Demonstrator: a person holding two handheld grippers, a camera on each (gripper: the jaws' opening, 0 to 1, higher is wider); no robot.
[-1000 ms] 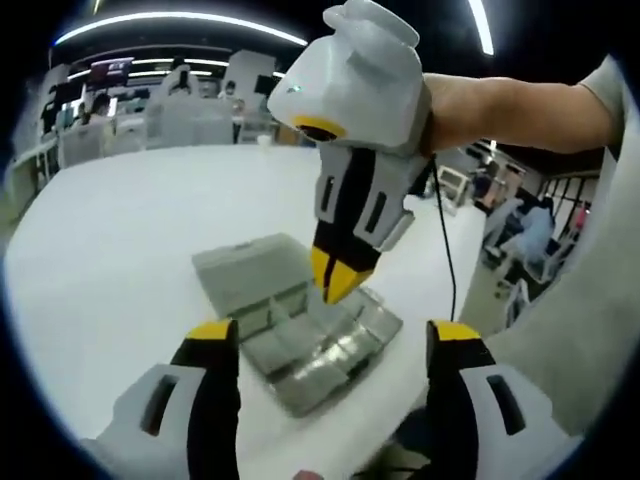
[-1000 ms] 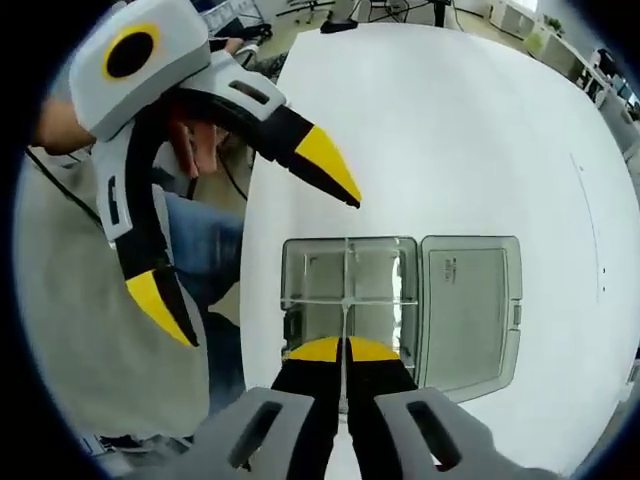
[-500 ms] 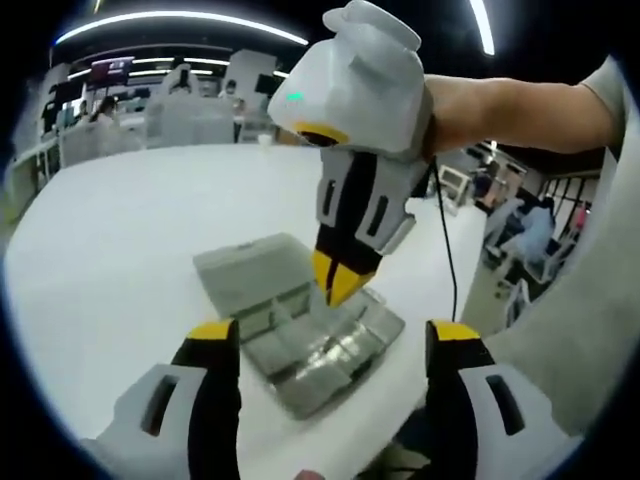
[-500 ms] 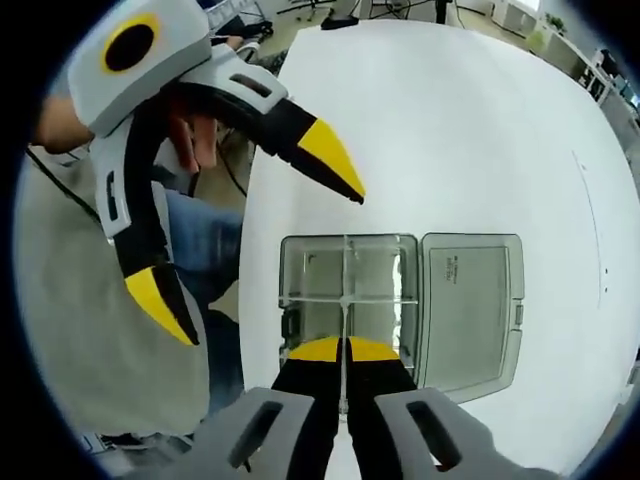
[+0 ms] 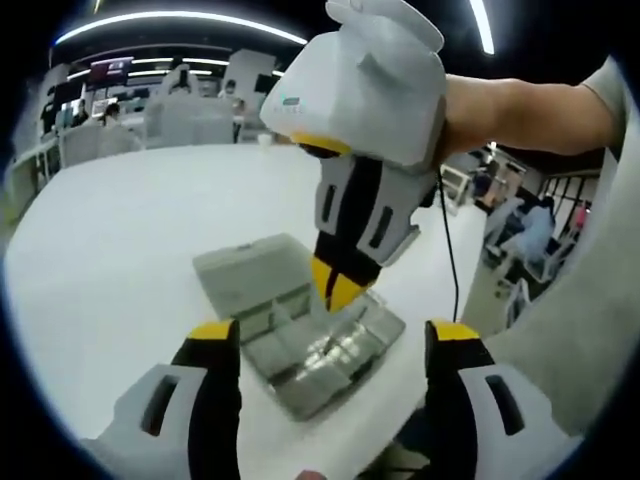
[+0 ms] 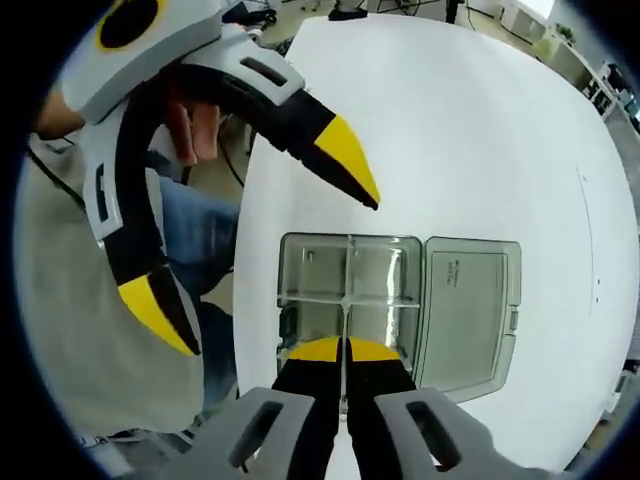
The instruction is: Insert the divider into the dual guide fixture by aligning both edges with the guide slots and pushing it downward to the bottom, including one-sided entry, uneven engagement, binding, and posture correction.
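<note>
Here the clear divider (image 6: 344, 325) is pinched upright by the clenched right gripper (image 6: 344, 352) at lower centre, over the open box (image 6: 350, 300), presumably for slot alignment; the left gripper (image 6: 265, 265), upper left, is held spread and empty.

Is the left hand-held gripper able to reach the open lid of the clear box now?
Probably yes. The left hand-held gripper is open and hangs apart from the box. The lid lies flat and bare on the table; the right hand-held gripper is over the compartments.
</note>
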